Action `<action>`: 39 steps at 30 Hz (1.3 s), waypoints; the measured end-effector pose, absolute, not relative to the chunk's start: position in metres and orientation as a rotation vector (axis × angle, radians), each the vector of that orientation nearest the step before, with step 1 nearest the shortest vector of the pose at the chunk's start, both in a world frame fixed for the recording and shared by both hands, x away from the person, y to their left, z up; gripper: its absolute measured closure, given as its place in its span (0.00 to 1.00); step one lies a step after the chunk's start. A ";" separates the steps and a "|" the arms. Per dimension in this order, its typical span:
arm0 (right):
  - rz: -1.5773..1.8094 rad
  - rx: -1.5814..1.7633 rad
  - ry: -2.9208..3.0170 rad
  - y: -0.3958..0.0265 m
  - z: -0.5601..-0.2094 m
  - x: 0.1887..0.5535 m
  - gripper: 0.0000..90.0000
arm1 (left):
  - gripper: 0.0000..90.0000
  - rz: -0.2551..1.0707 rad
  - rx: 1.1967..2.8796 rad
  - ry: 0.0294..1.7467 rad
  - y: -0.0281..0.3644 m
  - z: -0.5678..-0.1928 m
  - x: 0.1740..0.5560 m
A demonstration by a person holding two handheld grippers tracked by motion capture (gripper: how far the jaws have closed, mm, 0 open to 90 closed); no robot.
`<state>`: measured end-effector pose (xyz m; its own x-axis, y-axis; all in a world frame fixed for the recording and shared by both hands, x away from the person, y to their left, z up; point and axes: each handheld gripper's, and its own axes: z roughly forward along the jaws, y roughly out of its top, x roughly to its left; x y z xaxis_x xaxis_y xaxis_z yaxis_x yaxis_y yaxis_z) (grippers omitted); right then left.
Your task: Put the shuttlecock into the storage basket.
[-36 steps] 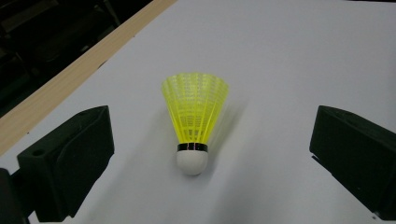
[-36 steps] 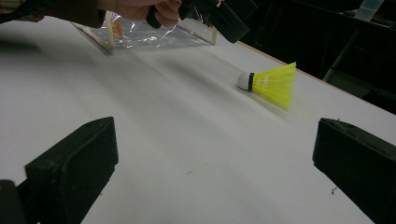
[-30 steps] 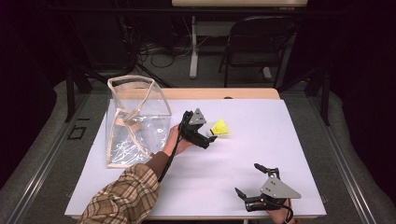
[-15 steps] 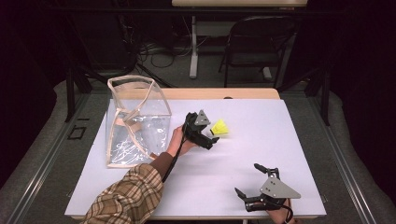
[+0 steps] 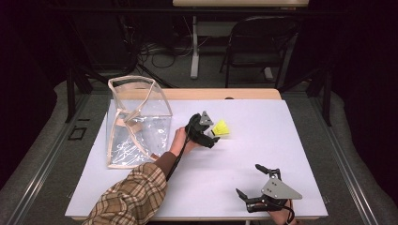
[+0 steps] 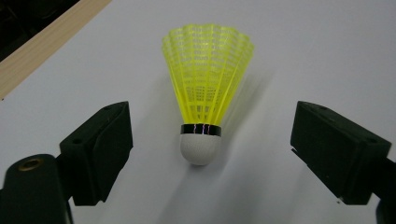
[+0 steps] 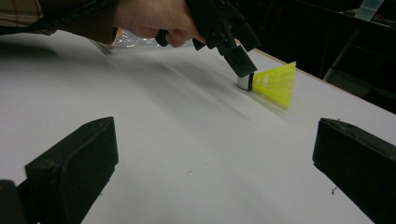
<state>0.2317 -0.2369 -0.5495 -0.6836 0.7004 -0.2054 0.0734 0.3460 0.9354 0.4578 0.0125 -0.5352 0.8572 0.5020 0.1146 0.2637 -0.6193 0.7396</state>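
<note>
The left gripper (image 6: 205, 154), jaws just closing but not yet touching, straddles the shuttlecock (image 6: 208, 88); grasping and lifting remain, with the right gripper (image 5: 257, 183) idle and open.

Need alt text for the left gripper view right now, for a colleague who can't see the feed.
A yellow shuttlecock lies on the white table, white cork tip toward the camera, between the left gripper's two black jaws. The jaws have just been closing but stand apart from it on both sides, not touching.
</note>
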 end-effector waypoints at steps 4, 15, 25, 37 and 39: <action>1.357 0.678 2.015 -0.237 -0.550 0.232 0.00 | 0.20 0.408 2.282 0.551 0.011 -0.537 0.460; 1.354 0.677 2.015 -0.237 -0.550 0.232 0.00 | 0.30 0.408 2.319 0.556 0.011 -0.541 0.466; 1.356 0.679 2.015 -0.238 -0.550 0.232 0.00 | 0.42 0.397 2.342 0.554 0.008 -0.542 0.471; 1.355 0.682 2.021 -0.237 -0.550 0.232 0.00 | 0.59 0.358 2.379 0.513 0.004 -0.549 0.476; 1.354 0.683 2.021 -0.238 -0.550 0.232 0.00 | 0.63 0.349 2.379 0.508 0.004 -0.549 0.476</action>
<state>0.2321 -0.2375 -0.5502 -0.6839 0.7022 -0.1980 0.0838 0.3452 0.9348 0.4760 0.0039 -0.5494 0.8883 0.4451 0.1135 0.2654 -0.6989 0.6641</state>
